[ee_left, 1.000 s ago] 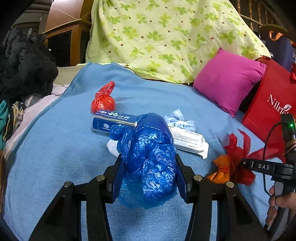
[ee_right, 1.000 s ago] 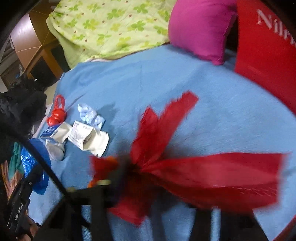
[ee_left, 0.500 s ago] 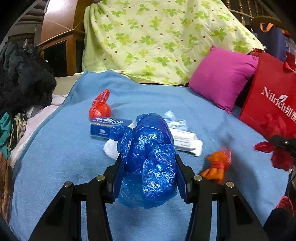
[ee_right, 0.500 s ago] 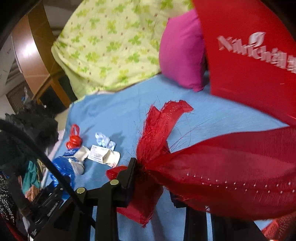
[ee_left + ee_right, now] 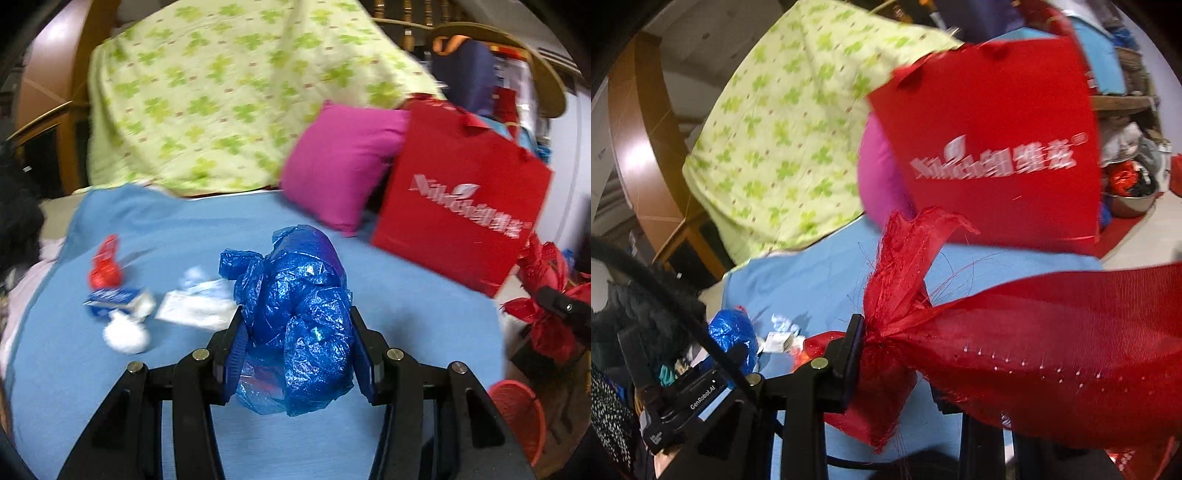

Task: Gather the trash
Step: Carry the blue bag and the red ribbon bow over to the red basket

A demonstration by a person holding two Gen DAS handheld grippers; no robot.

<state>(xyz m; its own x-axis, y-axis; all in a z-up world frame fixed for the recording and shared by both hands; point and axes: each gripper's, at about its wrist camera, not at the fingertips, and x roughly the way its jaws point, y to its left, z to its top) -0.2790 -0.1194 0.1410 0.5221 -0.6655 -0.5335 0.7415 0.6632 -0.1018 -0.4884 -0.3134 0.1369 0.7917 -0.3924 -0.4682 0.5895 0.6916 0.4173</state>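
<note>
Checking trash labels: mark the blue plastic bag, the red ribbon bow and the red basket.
blue plastic bag (image 5: pixel 295 302), left wrist view, crumpled middle.
red ribbon bow (image 5: pixel 1052 339), right wrist view, broad tail.
red basket (image 5: pixel 517 417), left wrist view, mesh wall.

left gripper (image 5: pixel 295 339) clamped, right gripper (image 5: pixel 897 354) clamped — both raised

White lettering beginning "Ni" stood blurred on the red paper shopping bag (image 5: pixel 990 147); "GenRobot.AI" was printed on the black gripper body (image 5: pixel 690 402).
</note>
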